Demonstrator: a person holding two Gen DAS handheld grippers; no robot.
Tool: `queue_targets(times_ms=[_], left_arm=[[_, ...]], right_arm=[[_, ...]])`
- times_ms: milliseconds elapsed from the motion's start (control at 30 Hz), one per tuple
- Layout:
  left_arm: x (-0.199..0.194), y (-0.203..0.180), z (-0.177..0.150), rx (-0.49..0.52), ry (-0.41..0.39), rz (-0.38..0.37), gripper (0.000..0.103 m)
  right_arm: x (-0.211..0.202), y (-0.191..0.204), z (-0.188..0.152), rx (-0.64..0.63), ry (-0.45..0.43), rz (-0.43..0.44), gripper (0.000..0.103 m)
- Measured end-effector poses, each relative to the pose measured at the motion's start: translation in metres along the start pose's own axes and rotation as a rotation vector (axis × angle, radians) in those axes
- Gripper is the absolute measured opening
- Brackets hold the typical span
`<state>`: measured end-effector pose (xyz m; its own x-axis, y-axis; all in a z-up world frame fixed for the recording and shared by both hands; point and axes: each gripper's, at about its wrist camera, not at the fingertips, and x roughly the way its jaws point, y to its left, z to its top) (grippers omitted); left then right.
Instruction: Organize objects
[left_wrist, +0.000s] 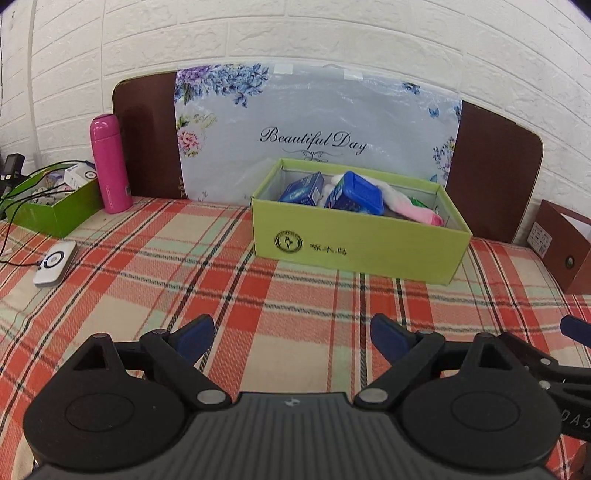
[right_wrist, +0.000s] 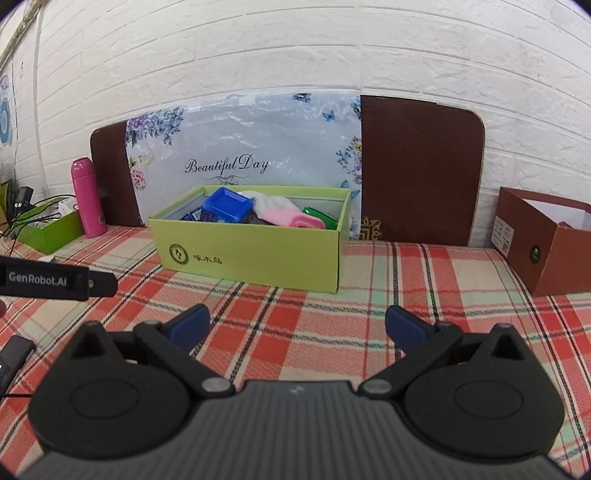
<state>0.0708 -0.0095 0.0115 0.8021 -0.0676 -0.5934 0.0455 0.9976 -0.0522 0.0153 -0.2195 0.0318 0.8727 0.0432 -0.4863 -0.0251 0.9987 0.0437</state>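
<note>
"Beautiful Day" runs across the flowered plastic bag (left_wrist: 317, 122) behind the lime-green cardboard box (left_wrist: 354, 243). "GenRobot.AI" marks the empty, wide-open left gripper (left_wrist: 291, 338); the right gripper (right_wrist: 297, 328) gapes empty too.

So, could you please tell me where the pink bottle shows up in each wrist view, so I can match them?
Left wrist view: the pink bottle stands upright at upper left, beside the dark green box.
Right wrist view: the pink bottle is at far left, smaller, by the headboard's edge.
Shared landmark: the light green box under the "Beautiful Day" bag.
</note>
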Motion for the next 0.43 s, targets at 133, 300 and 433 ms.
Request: queue_targets(times_ms=[133,300,433], left_arm=[[-0.01,-0.008,-0.011,0.026,0.012,0.013,0.094],[-0.019,-0.014,-0.015,0.04,0.014,-0.007,0.094],[-0.025,-0.017,-0.018,0.05,0.007,-0.026,0.094]], right_arm=[[-0.015,-0.003,-0.01,0.015,0.007,-0.008,0.103],[-0.028,-0.003,-0.014,0.013,-0.009,-0.005,0.103],[-0.033,-0.004,-0.015,0.021,-0.011,-0.007,0.103]])
